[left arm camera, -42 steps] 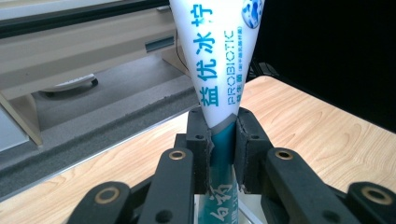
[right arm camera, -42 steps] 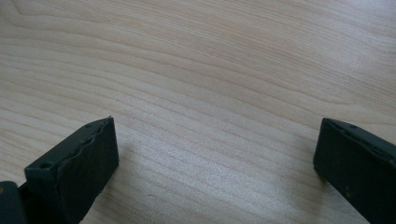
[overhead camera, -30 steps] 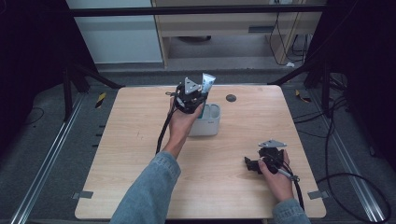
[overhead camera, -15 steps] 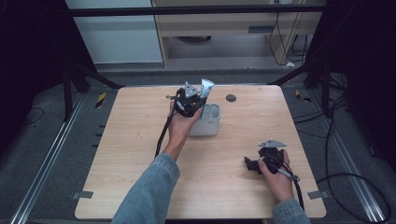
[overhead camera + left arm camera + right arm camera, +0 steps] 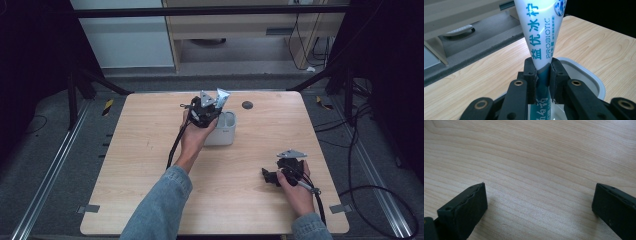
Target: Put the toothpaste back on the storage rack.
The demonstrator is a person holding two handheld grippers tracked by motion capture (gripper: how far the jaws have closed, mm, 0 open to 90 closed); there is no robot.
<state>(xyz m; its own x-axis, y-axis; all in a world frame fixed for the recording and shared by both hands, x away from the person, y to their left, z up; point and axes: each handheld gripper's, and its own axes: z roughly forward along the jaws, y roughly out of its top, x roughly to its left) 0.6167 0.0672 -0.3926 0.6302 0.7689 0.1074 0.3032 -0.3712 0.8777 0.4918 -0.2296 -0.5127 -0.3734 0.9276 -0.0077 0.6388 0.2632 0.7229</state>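
Note:
A white and teal toothpaste tube (image 5: 540, 32) marked PROBIOTIC stands nearly upright with its flat wide end up. My left gripper (image 5: 543, 67) is shut on its lower part. Just beyond the jaws and below them is a white cup (image 5: 586, 75), and the tube's lower end is hidden behind the jaws. In the high view the left gripper (image 5: 215, 113) holds the tube (image 5: 221, 96) over the cup (image 5: 226, 134) at the table's middle back. My right gripper (image 5: 270, 176) rests at the front right of the table. Its jaws (image 5: 539, 197) stand wide open over bare wood.
A small dark round thing (image 5: 247, 105) lies on the wooden table (image 5: 150, 165) behind the cup. Cables trail from both grippers. Black frame legs and a metal rail flank the table, and yellow-black pieces (image 5: 107, 107) lie on the floor.
The left gripper and the tube have sunk a little toward the cup. The right gripper has stayed where it was.

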